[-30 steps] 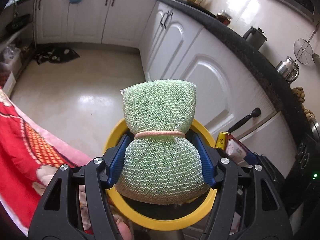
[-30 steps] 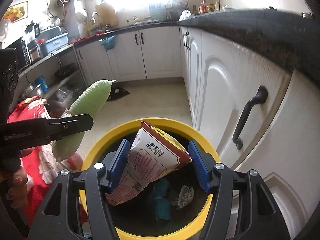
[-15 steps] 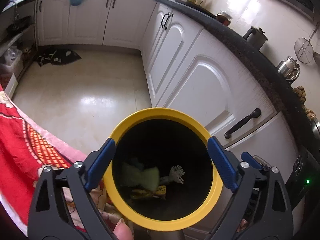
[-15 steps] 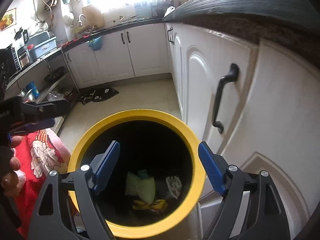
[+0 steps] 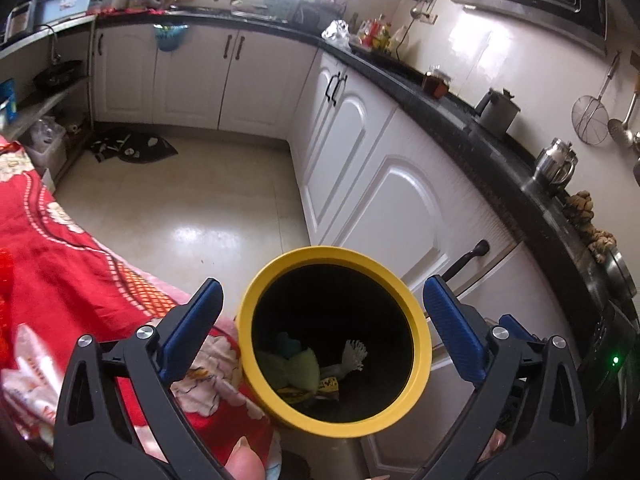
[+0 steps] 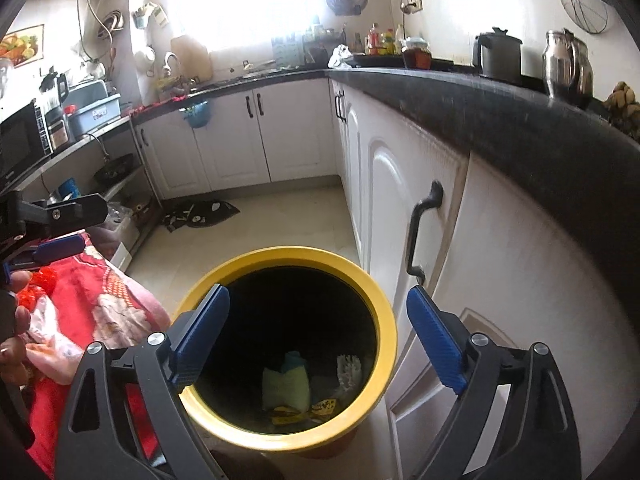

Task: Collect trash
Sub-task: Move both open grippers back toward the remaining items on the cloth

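At the left edge of the left wrist view lies a red floral cloth (image 5: pixel 68 280). To its right the left gripper (image 5: pixel 318 328) hangs over the yellow bin (image 5: pixel 420 320) at lower centre with its blue pads spread wide. Its jaws have just been opening, and nothing is between them now; a second ago they clamped a green mesh scrubber (image 5: pixel 298 370), which now lies at the bottom of the bin beside a yellow wrapper (image 5: pixel 310 386) and a small white brush-like piece (image 5: pixel 354 354) (too dim to name with confidence).

In the right wrist view the left gripper's dark frame juts in at the left edge. Further right, the right gripper (image 6: pixel 318 336) likewise stands apart and empty above the bin, its jaws also having just opened; the printed packet it held a second ago has dropped in, though I cannot pick it out for certain among the litter. White cabinet doors (image 6: pixel 396 208) fill the right side.

Both drops look finished, so the hands are free to fetch more trash.
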Action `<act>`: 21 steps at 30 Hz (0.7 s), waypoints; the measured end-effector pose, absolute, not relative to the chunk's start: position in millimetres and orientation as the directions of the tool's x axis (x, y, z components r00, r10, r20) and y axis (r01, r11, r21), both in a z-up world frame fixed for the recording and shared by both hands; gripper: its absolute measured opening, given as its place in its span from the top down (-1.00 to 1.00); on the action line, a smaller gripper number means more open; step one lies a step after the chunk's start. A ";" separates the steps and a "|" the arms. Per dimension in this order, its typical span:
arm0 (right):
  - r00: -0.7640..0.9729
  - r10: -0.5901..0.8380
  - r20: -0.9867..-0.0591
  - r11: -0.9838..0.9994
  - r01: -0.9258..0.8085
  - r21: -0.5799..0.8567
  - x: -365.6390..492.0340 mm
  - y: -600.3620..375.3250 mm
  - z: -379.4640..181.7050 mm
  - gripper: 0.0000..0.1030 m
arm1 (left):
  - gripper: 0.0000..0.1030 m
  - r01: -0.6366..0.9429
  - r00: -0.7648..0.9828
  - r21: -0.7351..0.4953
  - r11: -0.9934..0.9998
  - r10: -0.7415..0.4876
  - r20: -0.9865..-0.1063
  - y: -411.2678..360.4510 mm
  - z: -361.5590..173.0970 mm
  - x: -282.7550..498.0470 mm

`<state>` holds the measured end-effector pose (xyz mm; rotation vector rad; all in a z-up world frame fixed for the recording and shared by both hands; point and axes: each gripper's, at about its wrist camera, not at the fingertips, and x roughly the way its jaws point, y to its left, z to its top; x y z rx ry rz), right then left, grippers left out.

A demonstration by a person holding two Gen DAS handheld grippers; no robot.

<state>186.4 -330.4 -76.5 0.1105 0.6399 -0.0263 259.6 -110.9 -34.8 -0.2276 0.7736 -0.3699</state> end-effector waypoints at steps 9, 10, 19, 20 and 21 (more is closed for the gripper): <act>0.833 0.047 -0.551 0.996 0.007 0.094 166.3 -303.6 -46.9 -0.76 | -0.79 0.211 0.721 -0.316 0.925 -0.366 -0.589 -76.3 -12.0 227.9; 0.836 0.054 -0.547 0.996 -0.002 0.095 164.5 -300.0 -44.3 -0.77 | -0.79 0.207 0.728 -0.310 0.928 -0.357 -0.585 -72.3 -9.8 225.2; 0.852 0.127 -0.508 0.991 -0.087 0.102 150.5 -264.8 -20.4 -0.78 | -0.79 0.153 0.797 -0.250 0.956 -0.269 -0.541 -32.0 10.2 191.7; 0.853 0.134 -0.505 0.990 -0.094 0.103 149.1 -261.8 -18.4 -0.78 | -0.79 0.144 0.804 -0.242 0.960 -0.256 -0.537 -26.8 12.0 187.9; 0.853 0.142 -0.502 0.989 -0.104 0.104 147.9 -258.3 -16.1 -0.78 | -0.79 0.137 0.807 -0.238 0.962 -0.248 -0.536 -22.9 12.9 185.3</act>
